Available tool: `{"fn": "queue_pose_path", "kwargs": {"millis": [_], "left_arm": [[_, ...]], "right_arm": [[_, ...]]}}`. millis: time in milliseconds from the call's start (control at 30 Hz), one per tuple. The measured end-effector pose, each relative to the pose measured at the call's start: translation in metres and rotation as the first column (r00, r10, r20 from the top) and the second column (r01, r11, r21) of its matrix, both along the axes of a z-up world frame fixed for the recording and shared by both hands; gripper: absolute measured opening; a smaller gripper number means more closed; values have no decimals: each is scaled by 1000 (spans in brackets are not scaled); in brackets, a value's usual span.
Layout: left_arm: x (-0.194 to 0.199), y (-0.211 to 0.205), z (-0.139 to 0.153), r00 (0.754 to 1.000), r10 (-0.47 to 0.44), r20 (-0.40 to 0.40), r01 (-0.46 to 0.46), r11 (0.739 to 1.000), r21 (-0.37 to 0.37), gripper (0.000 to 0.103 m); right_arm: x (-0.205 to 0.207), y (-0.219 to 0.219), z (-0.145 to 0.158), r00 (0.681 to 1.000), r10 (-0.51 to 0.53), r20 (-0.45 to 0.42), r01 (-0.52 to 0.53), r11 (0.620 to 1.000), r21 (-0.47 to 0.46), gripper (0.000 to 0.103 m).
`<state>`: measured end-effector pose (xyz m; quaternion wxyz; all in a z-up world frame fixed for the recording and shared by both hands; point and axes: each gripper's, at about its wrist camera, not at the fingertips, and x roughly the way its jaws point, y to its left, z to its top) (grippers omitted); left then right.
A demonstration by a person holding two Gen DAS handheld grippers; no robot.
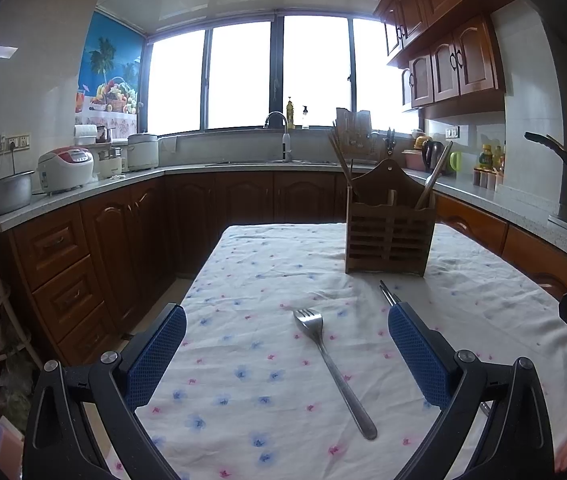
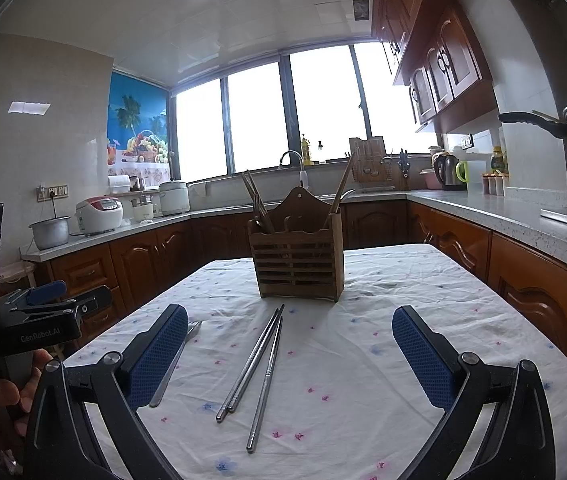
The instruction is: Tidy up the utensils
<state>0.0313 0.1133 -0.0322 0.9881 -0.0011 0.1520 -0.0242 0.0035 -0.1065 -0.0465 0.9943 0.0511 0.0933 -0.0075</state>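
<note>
The fork (image 1: 329, 364) is seen lying flat on the tablecloth (image 1: 243, 280) between the wide-open, empty fingers of the left gripper (image 1: 287, 356); tines point toward the wooden holder (image 1: 387, 232), its long axis running away from the camera; it is judged light, rigid and slippery, best pinched mid-handle; metal chopsticks (image 2: 255, 368) lie under the right gripper (image 2: 289, 356), likewise agape and empty.

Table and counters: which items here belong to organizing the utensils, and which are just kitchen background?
Part of the job:
- fork
- metal chopsticks
- wooden utensil holder
- left gripper and right gripper, jaws open, holding nothing

Just lying about:
- rice cooker
- steel pot
- kettle
</note>
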Motion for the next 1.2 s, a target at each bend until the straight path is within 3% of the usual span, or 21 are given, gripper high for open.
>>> {"fn": "queue_pose_path", "kwargs": {"millis": [1200], "left_arm": [[-2,-11,-2,1000,-6,1,6,1000,31,102]], "right_arm": [[-3,1,6,1000,6,11,-6,1000,1,103]]}}
